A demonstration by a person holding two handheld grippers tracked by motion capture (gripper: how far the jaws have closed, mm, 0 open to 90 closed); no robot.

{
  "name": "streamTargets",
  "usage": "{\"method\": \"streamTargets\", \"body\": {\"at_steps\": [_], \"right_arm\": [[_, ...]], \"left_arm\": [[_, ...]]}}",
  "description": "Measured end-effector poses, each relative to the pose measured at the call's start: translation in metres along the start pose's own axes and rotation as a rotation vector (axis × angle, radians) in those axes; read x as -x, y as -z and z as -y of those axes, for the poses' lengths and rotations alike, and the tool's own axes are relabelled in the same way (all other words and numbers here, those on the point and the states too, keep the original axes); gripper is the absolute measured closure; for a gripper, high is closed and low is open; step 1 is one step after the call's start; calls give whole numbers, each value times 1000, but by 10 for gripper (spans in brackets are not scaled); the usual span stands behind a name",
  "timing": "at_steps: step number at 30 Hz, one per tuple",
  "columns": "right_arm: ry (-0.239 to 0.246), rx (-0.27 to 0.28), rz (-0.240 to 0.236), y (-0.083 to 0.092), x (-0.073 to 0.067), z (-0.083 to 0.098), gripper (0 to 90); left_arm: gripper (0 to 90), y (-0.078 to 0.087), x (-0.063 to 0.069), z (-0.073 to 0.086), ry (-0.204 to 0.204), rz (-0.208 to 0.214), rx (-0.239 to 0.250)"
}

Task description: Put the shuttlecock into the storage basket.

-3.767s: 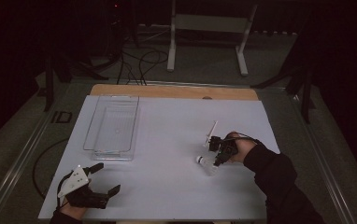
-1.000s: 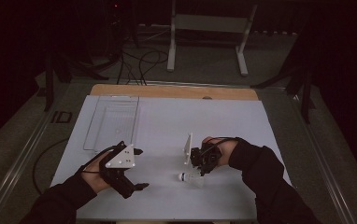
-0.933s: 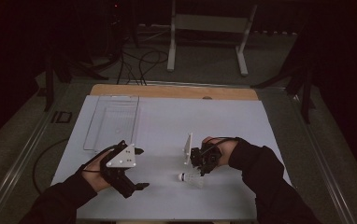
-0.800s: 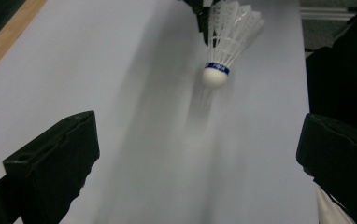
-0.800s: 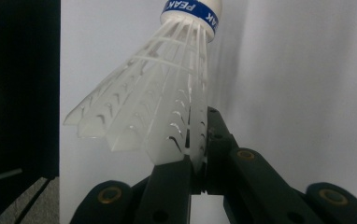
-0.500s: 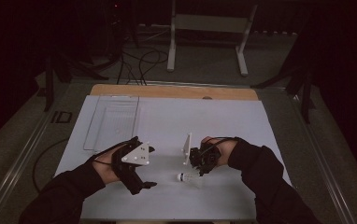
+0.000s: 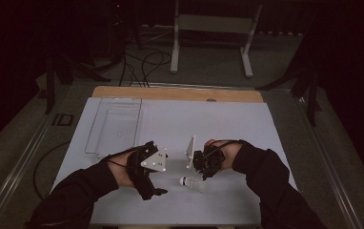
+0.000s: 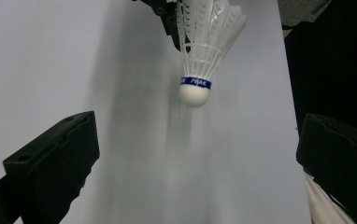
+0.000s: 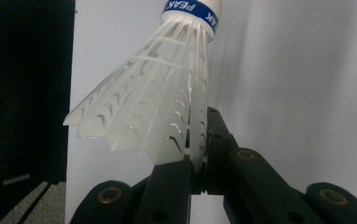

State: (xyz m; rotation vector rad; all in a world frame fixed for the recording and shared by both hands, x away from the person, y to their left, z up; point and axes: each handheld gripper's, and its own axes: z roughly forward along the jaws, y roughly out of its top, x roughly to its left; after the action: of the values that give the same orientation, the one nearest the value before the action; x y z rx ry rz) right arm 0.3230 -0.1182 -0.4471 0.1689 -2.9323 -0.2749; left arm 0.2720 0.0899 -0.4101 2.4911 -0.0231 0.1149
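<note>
Right gripper (image 9: 197, 161) is pinching the shuttlecock (image 9: 167, 107) by its skirt edge, cork end pointing away, just above the white table (image 7: 218, 119). Left gripper (image 8: 195, 154) jaws wide w/ nothing btwn them, facing the cork from close by.

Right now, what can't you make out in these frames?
- Shuttlecock, high view: too small to see how it is gripped.
- Shuttlecock skirt, left gripper view: cut off by top edge.
- Clear tray, high view: contents unreadable through glare.
- Left hand-held gripper: jaw tips cut by frame edges.
</note>
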Motion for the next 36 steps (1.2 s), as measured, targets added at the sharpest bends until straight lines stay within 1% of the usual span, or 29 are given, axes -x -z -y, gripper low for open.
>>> {"method": "streamTargets", "body": {"at_steps": [7,8,11,12,14,17,18,20,22,25,26,29,31,36], "right_arm": [[-1,17,-1,1,-1,0,900],[-3,21,-3,2,0,0,900],[-7,27,-3,2,-1,0,900],[-5,33,-4,2,0,0,900],[-3,47,-3,2,0,1,900],[-7,51,0,3,0,1,900],[-8,63,-1,4,0,2,900],[-3,67,2,4,0,3,900],[-6,67,2,5,0,3,900],[-9,68,1,5,0,3,900],[-11,70,0,5,0,3,900],[-16,75,0,5,0,4,900],[-21,78,-4,5,-1,4,900],[-22,80,-5,6,-1,4,900]], "left_arm": [[16,-6,-3,-4,-13,-6,16],[18,-7,-4,-4,-17,-1,19],[29,-10,-3,-5,-14,-1,21],[29,-11,-4,-5,-23,2,19],[43,-15,-3,-5,-25,12,18],[67,-18,-3,-5,-35,16,22],[89,-21,-3,-4,-40,25,29],[109,-24,-3,-4,-39,29,25],[152,-27,-3,-3,-45,31,27],[180,-30,-4,-3,-51,33,32],[196,-32,-4,-3,-56,42,31],[218,-36,-4,-3,-56,42,25],[224,-39,-4,-3,-65,42,17],[312,-46,-4,-3,-80,35,15]]}}
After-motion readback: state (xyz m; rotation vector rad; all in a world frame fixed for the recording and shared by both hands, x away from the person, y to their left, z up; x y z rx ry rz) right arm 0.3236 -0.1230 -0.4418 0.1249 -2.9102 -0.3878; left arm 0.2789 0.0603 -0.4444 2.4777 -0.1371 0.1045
